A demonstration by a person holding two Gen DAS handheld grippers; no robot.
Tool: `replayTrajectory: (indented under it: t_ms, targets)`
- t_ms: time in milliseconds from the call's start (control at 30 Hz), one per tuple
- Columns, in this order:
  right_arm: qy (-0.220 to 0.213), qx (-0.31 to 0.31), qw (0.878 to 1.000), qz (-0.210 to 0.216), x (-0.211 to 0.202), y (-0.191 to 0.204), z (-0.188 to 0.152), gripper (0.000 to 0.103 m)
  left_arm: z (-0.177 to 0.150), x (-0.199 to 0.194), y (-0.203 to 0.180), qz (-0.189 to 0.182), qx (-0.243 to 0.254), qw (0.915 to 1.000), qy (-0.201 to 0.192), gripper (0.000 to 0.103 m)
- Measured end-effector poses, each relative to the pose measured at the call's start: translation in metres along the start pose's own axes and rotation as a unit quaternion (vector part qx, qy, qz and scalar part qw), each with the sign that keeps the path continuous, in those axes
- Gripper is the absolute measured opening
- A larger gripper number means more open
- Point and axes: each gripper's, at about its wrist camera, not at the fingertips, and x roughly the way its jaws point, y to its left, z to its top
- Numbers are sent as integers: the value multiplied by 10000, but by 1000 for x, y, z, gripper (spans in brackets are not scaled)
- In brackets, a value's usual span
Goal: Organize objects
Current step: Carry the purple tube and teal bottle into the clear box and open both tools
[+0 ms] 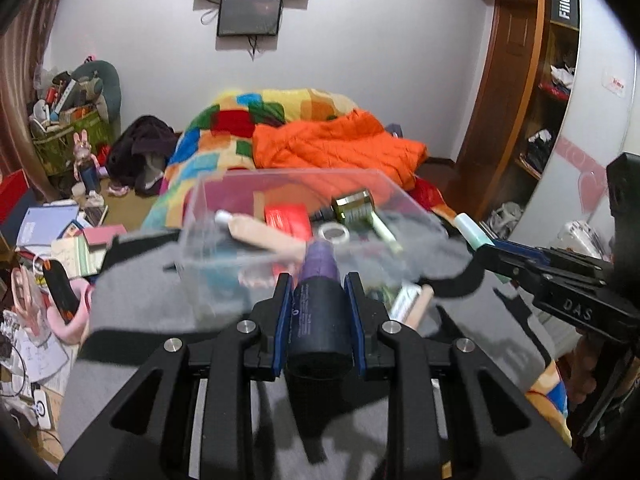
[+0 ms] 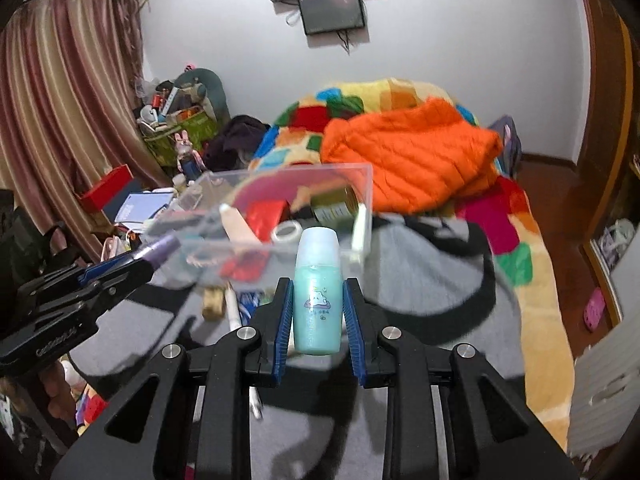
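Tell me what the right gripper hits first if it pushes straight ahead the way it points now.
Probably the near wall of the clear plastic bin, met first by the teal bottle that the right gripper holds. Depth is hard to judge through the fisheye.

Surface: a bed (image 2: 532, 240) under a patchwork blanket (image 1: 224, 128) of bright squares — red, green, blue, yellow.
Nearest layer: a grey cloth (image 2: 420, 272) with black bands, spread over the blanket.
On the cloth: a clear plastic box (image 1: 208, 216) (holding small items), plus loose tubes and sticks (image 2: 232, 304) just in front of it.
Farther back: an orange quilted jacket (image 2: 408, 164) and a dark heap of clothes (image 1: 140, 148) — both lying on the blanket.
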Motion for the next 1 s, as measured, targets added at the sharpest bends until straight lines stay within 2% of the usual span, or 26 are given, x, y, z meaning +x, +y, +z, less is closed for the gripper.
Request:
replayTrajectory:
  t_ms: [233, 633, 900, 1000]
  targets:
    - [-103, -150, 9998, 52, 21, 10, 25, 23, 27, 18, 19, 54, -49, 10000, 6, 25]
    - [501, 249, 9980, 300, 98, -1, 44, 23, 41, 75, 32, 58, -34, 9990, 441, 25]
    - [625, 99, 9978, 200, 115, 3, 45, 23, 42, 102, 29, 42, 12, 9975, 711, 25]
    - [714, 23, 9971, 249, 116, 5, 43, 23, 42, 97, 27, 98, 63, 9980, 628, 25]
